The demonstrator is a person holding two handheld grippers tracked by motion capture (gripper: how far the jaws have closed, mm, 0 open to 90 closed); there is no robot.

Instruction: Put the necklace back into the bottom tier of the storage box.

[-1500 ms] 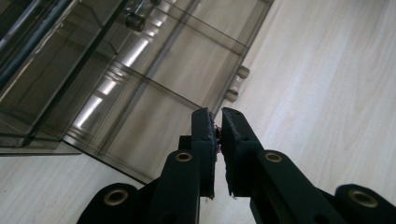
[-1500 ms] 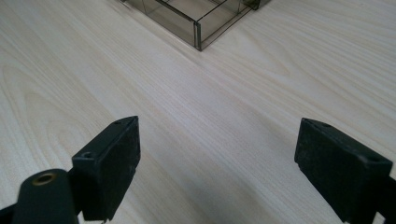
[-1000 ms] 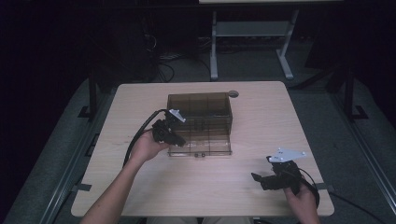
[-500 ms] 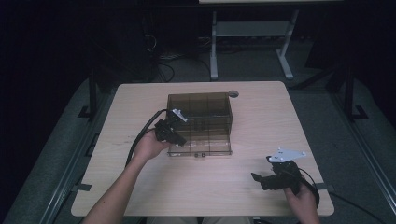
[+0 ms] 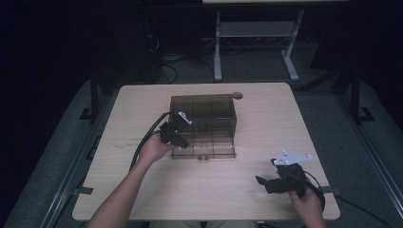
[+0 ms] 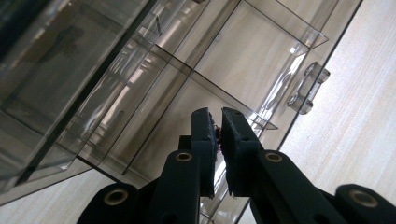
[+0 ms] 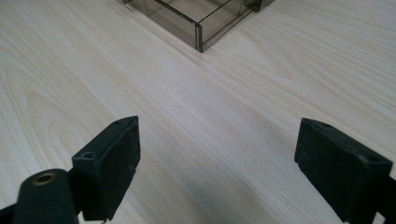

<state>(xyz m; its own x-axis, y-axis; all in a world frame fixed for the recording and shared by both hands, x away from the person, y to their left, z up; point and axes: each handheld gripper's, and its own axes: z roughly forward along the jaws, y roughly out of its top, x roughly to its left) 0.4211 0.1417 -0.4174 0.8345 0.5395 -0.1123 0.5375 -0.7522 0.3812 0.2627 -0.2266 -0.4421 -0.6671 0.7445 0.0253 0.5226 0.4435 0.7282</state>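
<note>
A smoky see-through box [image 5: 209,107] with several compartments stands mid-table, its latch [image 6: 308,88] at the front edge. My left gripper [image 5: 184,142] reaches in from the box's left front corner. In the left gripper view its jaws stand pressed almost together over a front compartment [image 6: 187,116] of the box [image 6: 140,74]. A tiny reddish speck sits between the pads, and I cannot tell what it is. My right gripper [image 5: 262,182] rests low at the table's front right, with wide open jaws [image 7: 217,154] and bare wood between them.
The box's near corner [image 7: 201,28] lies well ahead of the right gripper. The wooden table [image 5: 142,190] has a round cable hole [image 5: 237,95] behind the box. A metal stand [image 5: 256,33] and cables lie on the floor beyond.
My left gripper has sunk a little toward the box's front left compartment. The right gripper has stayed where it was.
</note>
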